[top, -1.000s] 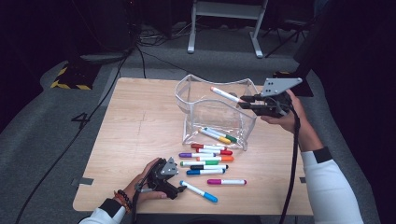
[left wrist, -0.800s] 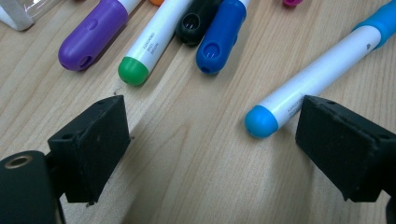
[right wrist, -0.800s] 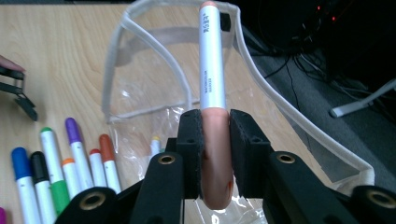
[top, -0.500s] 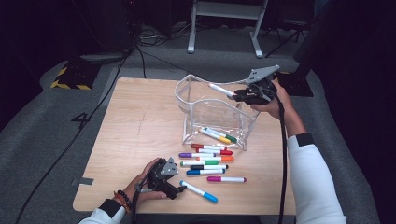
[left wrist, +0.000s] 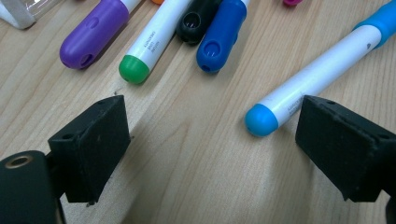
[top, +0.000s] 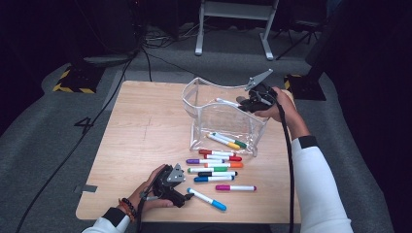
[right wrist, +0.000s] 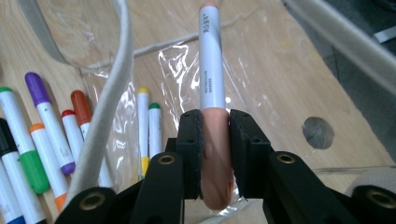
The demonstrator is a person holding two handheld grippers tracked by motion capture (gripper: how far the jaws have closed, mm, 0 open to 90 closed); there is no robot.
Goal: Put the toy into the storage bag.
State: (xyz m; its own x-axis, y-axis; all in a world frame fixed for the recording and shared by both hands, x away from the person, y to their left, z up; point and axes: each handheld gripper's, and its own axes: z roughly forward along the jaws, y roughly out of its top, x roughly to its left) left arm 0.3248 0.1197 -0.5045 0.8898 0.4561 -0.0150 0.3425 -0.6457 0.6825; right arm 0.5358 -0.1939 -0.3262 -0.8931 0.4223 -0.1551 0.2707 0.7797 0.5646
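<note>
While clamped on peach marker [right wrist: 210,93] | right gripper [right wrist: 215,140] over clear pouch [top: 214,114] | left gripper [left wrist: 212,140] wide

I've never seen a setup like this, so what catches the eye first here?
First, the clear plastic bag standing open at the table's middle, with the right gripper holding a peach-capped marker over its rim. Next, the row of coloured markers lying in front of the bag, and the left gripper open beside a light-blue marker.
</note>
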